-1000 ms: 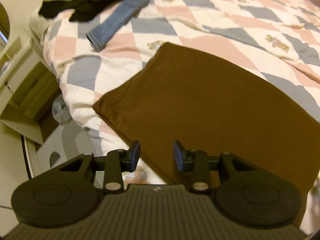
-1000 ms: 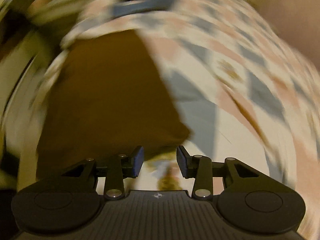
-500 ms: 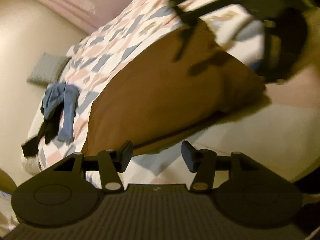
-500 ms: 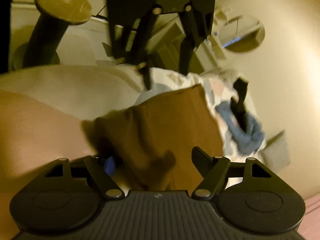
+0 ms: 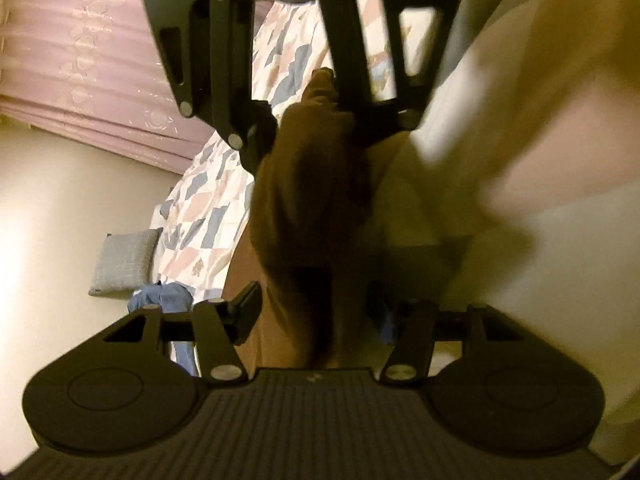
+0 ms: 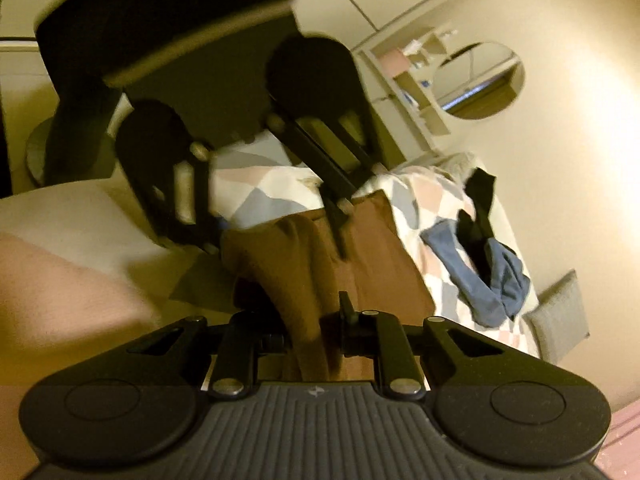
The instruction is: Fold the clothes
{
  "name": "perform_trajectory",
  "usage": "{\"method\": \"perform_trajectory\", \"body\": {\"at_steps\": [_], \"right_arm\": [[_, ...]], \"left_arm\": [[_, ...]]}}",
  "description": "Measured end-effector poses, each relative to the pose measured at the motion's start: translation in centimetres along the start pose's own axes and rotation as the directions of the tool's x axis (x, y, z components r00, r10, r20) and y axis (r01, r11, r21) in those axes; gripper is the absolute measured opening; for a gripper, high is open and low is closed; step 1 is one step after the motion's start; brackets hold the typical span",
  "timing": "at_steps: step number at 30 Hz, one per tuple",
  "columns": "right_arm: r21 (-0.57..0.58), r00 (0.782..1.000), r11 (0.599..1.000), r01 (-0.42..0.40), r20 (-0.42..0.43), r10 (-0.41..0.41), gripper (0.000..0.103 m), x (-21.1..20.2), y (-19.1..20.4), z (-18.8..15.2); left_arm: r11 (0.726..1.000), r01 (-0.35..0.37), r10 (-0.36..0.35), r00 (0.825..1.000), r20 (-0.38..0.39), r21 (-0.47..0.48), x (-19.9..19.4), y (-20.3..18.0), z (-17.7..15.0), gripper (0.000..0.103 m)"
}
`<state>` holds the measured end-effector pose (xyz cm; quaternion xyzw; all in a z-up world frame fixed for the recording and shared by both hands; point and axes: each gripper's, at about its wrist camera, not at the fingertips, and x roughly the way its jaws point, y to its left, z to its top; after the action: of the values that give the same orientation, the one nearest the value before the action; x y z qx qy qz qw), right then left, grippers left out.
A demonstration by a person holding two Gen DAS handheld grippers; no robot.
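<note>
Brown garment (image 6: 304, 276), bunched between right hand-held gripper (image 6: 312, 332) fingers

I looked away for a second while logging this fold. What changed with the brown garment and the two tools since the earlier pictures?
Both tools swung round to face each other. The right tool closed on an edge of the brown garment, bunching it up off the quilt. The left tool now straddles that cloth, jaws open. The blue and black clothes stayed put.

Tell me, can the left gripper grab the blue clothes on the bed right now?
Probably not. The left gripper has the brown garment bunched between its open fingers, and the blue clothes lie apart, further along the bed.
</note>
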<state>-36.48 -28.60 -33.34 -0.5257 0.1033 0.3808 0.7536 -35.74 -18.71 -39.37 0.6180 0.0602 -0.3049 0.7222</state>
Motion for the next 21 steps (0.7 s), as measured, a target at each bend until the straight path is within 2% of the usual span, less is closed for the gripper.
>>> {"method": "perform_trajectory", "body": {"at_steps": [1, 2, 3, 4, 6, 8, 10, 13, 15, 17, 18, 19, 21], "right_arm": [[-0.002, 1.0, 1.0, -0.017, -0.01, 0.017, 0.031, 0.1, 0.0, -0.2], [-0.003, 0.999, 0.999, -0.034, -0.02, 0.034, 0.039, 0.1, 0.1, -0.5], [0.014, 0.999, 0.999, -0.035, -0.023, 0.035, 0.056, -0.3, -0.3, -1.2], [0.034, 0.999, 0.999, -0.031, -0.025, 0.031, 0.063, -1.0, -0.6, -2.1], [0.033, 0.996, 0.999, -0.016, -0.083, 0.019, 0.066, -1.9, -1.2, -4.5], [-0.044, 0.986, 0.999, 0.006, -0.164, -0.013, 0.065, -1.9, -1.3, -7.5], [-0.119, 0.978, 0.993, 0.021, -0.203, -0.045, 0.064, -1.5, -1.3, -10.3], [-0.183, 0.978, 0.982, 0.034, -0.196, -0.07, 0.064, -0.1, -1.6, -13.0], [-0.21, 0.983, 0.977, 0.043, -0.164, -0.079, 0.064, 0.8, -1.2, -13.6], [-0.227, 0.986, 0.974, 0.007, -0.162, -0.045, 0.052, 1.9, -1.4, -13.6], [-0.228, 0.985, 0.973, -0.029, -0.172, -0.011, 0.025, 2.3, -1.6, -13.4], [-0.229, 0.983, 0.971, -0.065, -0.181, 0.023, 0.009, 2.8, -1.8, -13.3], [-0.204, 0.974, 0.968, -0.146, -0.201, 0.104, 0.007, 3.1, -3.6, -12.6]], "left_arm": [[1.0, 0.005, -0.005, 1.0, -0.006, 0.003, 0.6, -0.3, -0.1, 0.026], [1.0, 0.01, -0.01, 1.0, -0.009, 0.009, 1.1, -0.6, -0.2, 0.02], [1.0, 0.012, -0.012, 1.0, -0.004, 0.017, 1.2, -1.0, -0.3, 0.019], [1.0, 0.011, -0.011, 1.0, -0.004, -0.002, 1.3, -0.9, -0.4, 0.018], [0.998, 0.015, -0.016, 1.0, -0.016, -0.062, 1.4, -0.6, -0.4, 0.018], [0.995, 0.011, -0.014, 0.999, -0.028, -0.097, 1.6, -0.5, -0.3, 0.018], [0.994, 0.008, -0.012, 0.999, -0.035, -0.113, 2.0, -0.5, -0.2, 0.019], [0.992, 0.006, -0.012, 0.999, -0.041, -0.129, 2.5, -0.4, -0.1, 0.019], [0.992, 0.009, -0.014, 0.999, -0.04, -0.129, 2.9, -0.4, 0.0, 0.019], [0.99, 0.017, -0.023, 0.999, -0.039, -0.137, 3.0, -0.3, 0.1, 0.018], [0.989, 0.028, -0.034, 0.999, -0.036, -0.146, 2.9, 0.2, 0.1, 0.017], [0.986, 0.042, -0.048, 0.998, -0.03, -0.161, 2.7, 0.6, -0.3, 0.016], [0.968, 0.096, -0.101, 0.995, -0.01, -0.231, 2.7, 2.1, -0.7, 0.015]]}}
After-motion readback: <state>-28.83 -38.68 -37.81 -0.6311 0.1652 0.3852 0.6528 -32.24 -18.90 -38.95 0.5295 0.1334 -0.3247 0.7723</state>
